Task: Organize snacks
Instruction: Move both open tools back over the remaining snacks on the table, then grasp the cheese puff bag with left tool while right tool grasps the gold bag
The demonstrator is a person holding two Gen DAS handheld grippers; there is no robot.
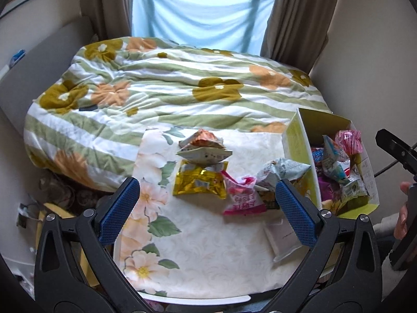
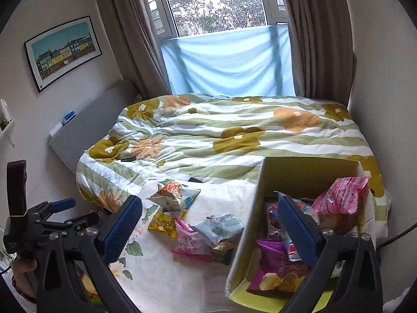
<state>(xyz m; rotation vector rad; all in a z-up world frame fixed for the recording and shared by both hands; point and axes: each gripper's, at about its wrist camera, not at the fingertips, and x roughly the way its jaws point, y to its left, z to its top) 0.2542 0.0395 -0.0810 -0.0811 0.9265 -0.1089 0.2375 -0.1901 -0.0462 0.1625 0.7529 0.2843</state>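
the left gripper [image 1: 207, 210] is held out level with its blue-padded fingers [image 1: 120, 210] spread wide apart, nothing between them. the right gripper [image 2: 209, 230] is likewise wide open, its pads [image 2: 297, 228] gripping nothing. each gripper shows at the edge of the other's view, with a hand [image 1: 402, 208] around its handle.

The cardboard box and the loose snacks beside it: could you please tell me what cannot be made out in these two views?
- Cardboard box floor, right wrist view: hidden under piled packets and a blue gripper finger.
- Dark packet, right wrist view: mostly covered by the pink packet; its print is unreadable.
- Clear wrapper, left wrist view: partly behind a blue finger; contents cannot be told.
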